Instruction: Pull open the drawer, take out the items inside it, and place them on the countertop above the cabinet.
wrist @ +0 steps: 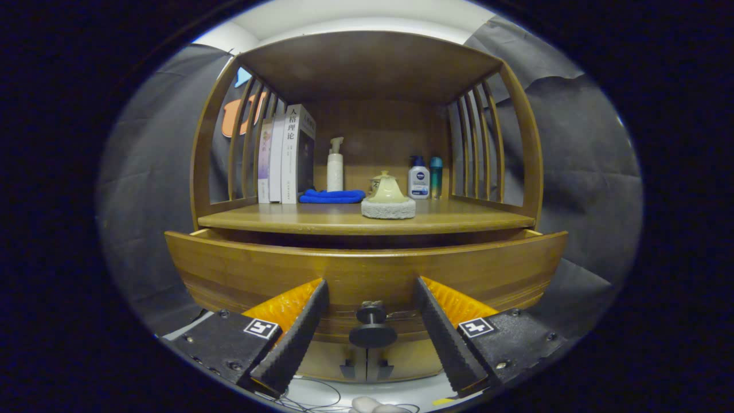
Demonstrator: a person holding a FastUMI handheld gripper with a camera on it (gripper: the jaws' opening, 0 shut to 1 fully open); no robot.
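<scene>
Standing part-way out of the cabinet (367,367), the drawer (367,269) shows a dark gap behind its front, just under the surface (459,221). What lies inside is hidden by the drawer front, so I cannot tell whether items are there. On the surface sit books (287,155), a blue cloth (331,196), a pump bottle (335,166), a bell-shaped piece on a grey base (388,198), and two small bottles (425,178).

Jaws of the gripper (370,312) are spread wide, holding nothing. The knob (371,327) sits between them, clear of both fingers, with a gap on each side.

By my judgement this fits two stages: the drawer being drawn out by its knob, or the jaws let go after a pull, with some things possibly already set above. If the pull goes on, the jaws need to close squarely on the knob's stem and draw straight back. If reaching in comes next, the gripper must rise over the drawer front to see inside.
</scene>
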